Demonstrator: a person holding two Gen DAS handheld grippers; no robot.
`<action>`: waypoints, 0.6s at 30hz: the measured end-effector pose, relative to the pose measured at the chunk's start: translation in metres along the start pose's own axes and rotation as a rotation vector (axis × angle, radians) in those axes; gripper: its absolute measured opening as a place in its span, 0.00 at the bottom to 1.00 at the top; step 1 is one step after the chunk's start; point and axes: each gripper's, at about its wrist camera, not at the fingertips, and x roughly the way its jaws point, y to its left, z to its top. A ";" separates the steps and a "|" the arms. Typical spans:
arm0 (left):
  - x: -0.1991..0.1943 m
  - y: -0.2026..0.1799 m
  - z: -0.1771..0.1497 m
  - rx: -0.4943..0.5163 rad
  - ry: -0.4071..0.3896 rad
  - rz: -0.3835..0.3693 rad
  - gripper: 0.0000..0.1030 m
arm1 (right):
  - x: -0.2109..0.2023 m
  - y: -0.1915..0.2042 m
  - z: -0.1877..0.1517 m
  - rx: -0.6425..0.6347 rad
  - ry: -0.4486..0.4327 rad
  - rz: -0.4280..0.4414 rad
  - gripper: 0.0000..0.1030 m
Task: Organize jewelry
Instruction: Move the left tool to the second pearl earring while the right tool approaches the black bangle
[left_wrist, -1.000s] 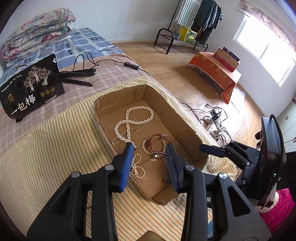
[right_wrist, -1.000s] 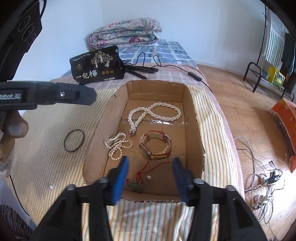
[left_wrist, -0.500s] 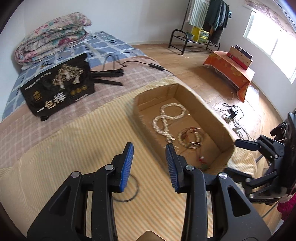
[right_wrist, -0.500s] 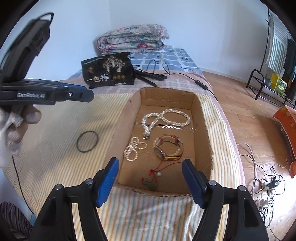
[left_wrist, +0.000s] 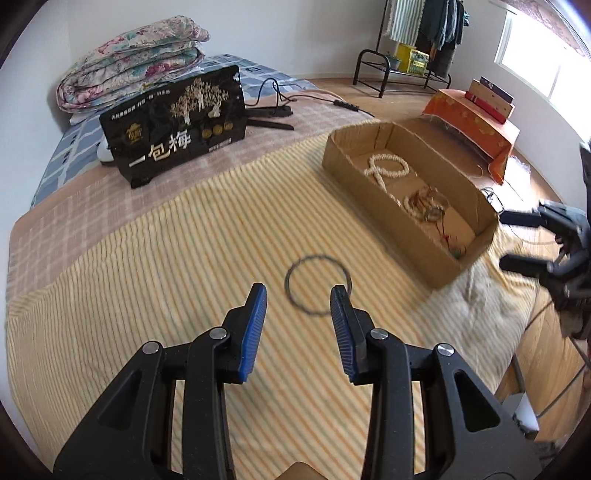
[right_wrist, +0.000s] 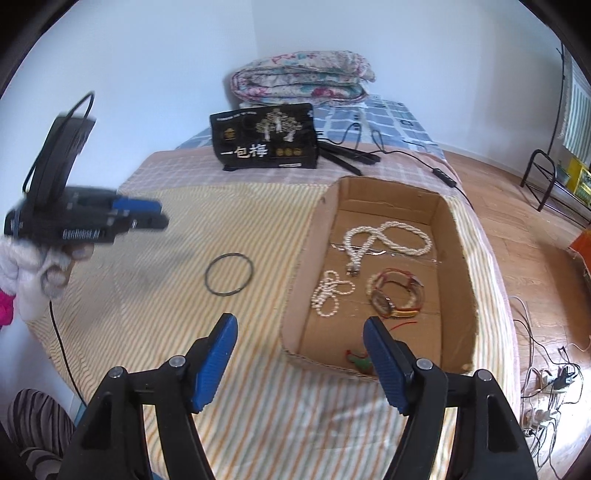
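Left wrist view: we see the left gripper (left_wrist: 298, 295) above the striped bedspread (left_wrist: 147, 258), its blue pads set partly apart with nothing between them. The black ring (left_wrist: 317, 283) lies flat on the cloth just beyond the fingertips. The cardboard box (left_wrist: 376, 206) stands to the right, with a pearl necklace (left_wrist: 388, 170) inside.

Right wrist view: we see the right gripper (right_wrist: 300, 325) with its pads spread wide and empty, over the box's (right_wrist: 306, 258) near left corner. The ring (right_wrist: 229, 273) lies left of the box, apart from it. Inside rest the necklace (right_wrist: 388, 238), a small pearl strand (right_wrist: 328, 291) and a watch (right_wrist: 395, 293).
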 end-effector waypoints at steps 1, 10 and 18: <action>-0.003 0.000 -0.011 0.006 0.002 -0.012 0.35 | 0.000 0.002 0.001 -0.003 0.002 0.007 0.71; -0.008 -0.015 -0.069 0.009 0.057 -0.123 0.35 | 0.019 0.021 0.025 -0.026 0.042 0.075 0.64; 0.007 -0.045 -0.097 0.069 0.090 -0.187 0.35 | 0.040 0.040 0.049 -0.044 0.048 0.095 0.83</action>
